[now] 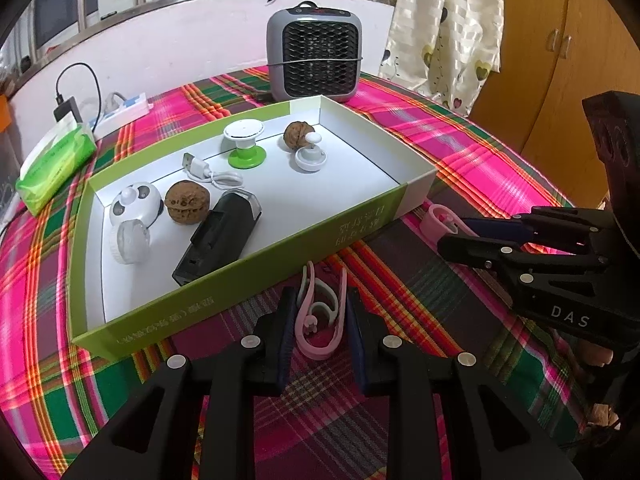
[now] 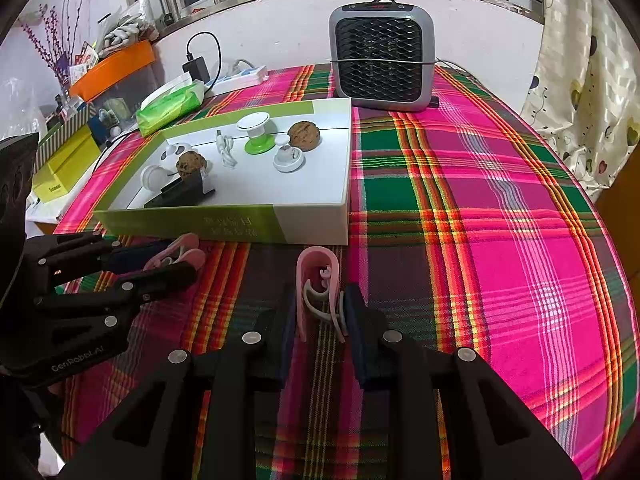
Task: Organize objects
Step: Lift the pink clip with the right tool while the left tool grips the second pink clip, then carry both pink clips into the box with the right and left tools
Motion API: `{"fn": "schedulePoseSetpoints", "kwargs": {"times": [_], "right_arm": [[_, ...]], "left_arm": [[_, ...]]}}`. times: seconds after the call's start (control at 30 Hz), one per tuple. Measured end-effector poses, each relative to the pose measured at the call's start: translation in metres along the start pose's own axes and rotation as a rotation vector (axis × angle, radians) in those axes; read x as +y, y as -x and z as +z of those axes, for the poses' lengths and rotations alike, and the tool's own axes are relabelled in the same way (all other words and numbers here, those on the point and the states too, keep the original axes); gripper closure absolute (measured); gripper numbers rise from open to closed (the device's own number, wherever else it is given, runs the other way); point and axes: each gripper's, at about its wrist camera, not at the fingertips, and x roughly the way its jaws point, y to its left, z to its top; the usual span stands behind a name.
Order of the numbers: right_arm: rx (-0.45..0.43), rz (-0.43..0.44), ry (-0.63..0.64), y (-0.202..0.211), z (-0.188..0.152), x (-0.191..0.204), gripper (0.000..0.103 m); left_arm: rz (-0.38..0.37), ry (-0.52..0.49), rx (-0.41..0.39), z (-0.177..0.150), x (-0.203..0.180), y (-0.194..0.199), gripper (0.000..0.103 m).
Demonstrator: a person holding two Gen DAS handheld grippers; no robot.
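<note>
1. The left hand-held gripper (image 1: 320,312) has its jaws drawn in on a pink clip (image 1: 318,320), both pads pressing its sides; the clip sits on the cloth just in front of the box's near wall.
2. The right hand-held gripper (image 2: 320,312) is likewise closed narrowly on a second pink clip (image 2: 320,288), which stands on edge between its pads, near the box's right front corner.
3. The worktop (image 2: 500,200) wears a bright plaid cloth of pink, green and orange.
4. Left to right at the back: a green tissue pack (image 1: 52,164), a white power strip (image 1: 124,114), a grey fan heater (image 1: 316,52), a patterned curtain (image 1: 448,28) and a wooden cupboard (image 1: 560,60); a barred window runs above.
5. The shallow green-and-white box (image 1: 340,220) holds a panda-faced gadget (image 1: 134,204), a walnut (image 1: 187,202), a black device (image 1: 218,236), a white USB cable (image 1: 208,172), a green-based knob (image 1: 244,142), another walnut (image 1: 298,132) and a white knob (image 1: 310,154).
</note>
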Motion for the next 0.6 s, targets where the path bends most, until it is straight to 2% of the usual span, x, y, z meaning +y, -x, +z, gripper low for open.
{"fn": "schedulePoseSetpoints", "kwargs": {"times": [0.23, 0.6], "right_arm": [[-0.003, -0.003, -0.006, 0.001, -0.001, 0.000, 0.078], [-0.021, 0.005, 0.006, 0.010, 0.001, 0.004, 0.078]], "left_arm": [[-0.007, 0.017, -0.006, -0.006, -0.001, 0.005, 0.082], [0.000, 0.072, -0.062, -0.014, 0.010, 0.033, 0.082]]}}
